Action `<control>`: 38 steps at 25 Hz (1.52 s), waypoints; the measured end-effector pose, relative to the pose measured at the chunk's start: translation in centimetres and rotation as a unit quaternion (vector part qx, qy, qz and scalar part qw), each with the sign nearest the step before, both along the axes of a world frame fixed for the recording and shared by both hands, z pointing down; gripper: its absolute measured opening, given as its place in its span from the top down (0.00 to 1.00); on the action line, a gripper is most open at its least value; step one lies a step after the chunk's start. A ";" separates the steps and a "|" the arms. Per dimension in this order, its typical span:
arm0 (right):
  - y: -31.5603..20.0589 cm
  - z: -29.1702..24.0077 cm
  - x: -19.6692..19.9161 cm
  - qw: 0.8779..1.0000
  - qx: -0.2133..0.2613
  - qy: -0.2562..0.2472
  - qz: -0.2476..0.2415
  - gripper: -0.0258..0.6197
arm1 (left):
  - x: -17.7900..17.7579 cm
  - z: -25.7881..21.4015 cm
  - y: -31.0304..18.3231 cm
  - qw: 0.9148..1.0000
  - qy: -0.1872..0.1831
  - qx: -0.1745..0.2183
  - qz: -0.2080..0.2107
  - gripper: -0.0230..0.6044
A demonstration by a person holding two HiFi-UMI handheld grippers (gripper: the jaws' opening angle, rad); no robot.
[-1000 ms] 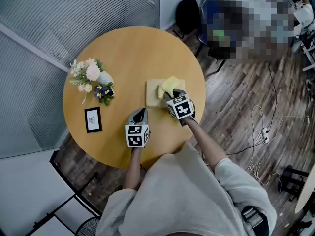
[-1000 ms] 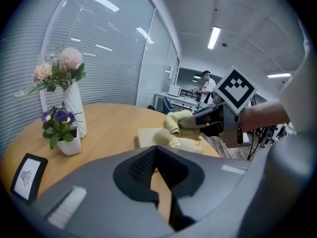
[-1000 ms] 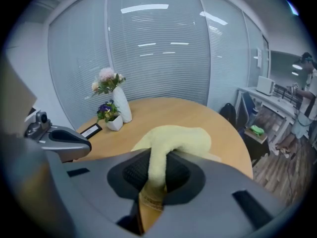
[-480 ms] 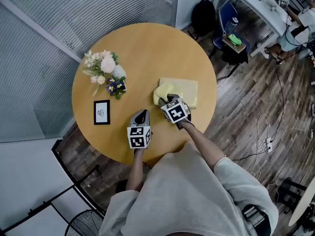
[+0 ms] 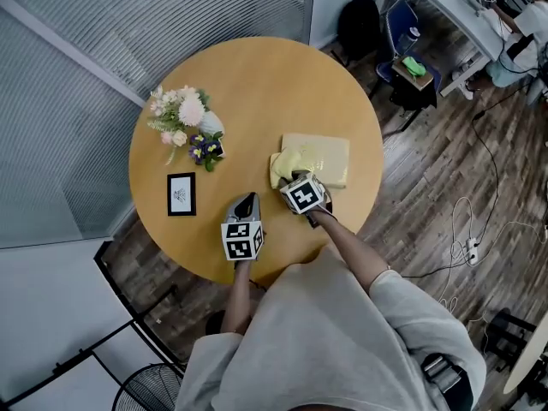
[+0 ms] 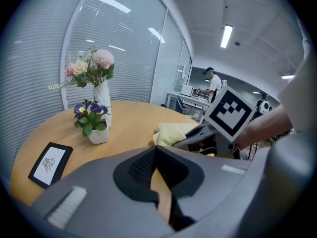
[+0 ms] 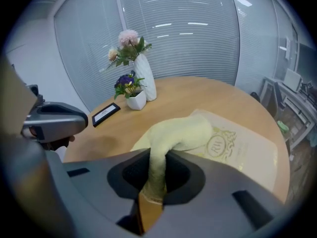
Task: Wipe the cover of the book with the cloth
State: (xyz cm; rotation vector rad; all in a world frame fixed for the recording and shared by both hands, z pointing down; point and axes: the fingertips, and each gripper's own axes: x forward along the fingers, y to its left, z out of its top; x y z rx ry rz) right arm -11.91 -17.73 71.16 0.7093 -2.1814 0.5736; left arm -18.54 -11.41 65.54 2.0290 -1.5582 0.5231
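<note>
Cloth now sits at the near-left edge of the book. A second ago it lay nearer the middle of the cover. Right gripper has drawn back toward the person with it.

- Right jaws: clamped on a twisted tail of the cloth. The bunched rest lies on the cover, with one corner spilling onto the counter.
- Left gripper: jaws closed, nothing between them. It hovers over bare counter, near the right gripper but apart from the book.
- Book: flat on the counter on the person's right, pale cover up, gilt emblem showing just beyond the cloth. Most of the cover lies past the cloth and looks still to be wiped.
- Vase, small flower pot and a framed card stand well apart to the left.

Risks, as judged:
- Nothing pins the book. A push stroke could skid it toward the far rim of the counter instead of wiping it.
- The cloth is held by a narrow tail only. Drag on the cover could pull it out of the jaws or roll it into a rope that wipes only a thin strip.
- The cloth is half off the edge. A further pull toward the person would wipe the counter, not the cover.
</note>
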 end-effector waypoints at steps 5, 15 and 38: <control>0.2 0.5 0.1 1.000 -0.012 -0.001 0.012 0.86 | 0.3 0.0 -0.3 1.000 0.000 0.000 0.008 0.95; 0.1 0.6 0.9 1.000 -0.017 -0.009 0.014 0.86 | 1.2 0.0 -0.9 1.000 0.000 0.001 0.020 0.95; 0.1 1.0 7.3 0.997 -0.032 -0.011 0.065 0.86 | 5.4 -0.2 -2.0 0.998 0.005 0.006 0.066 0.95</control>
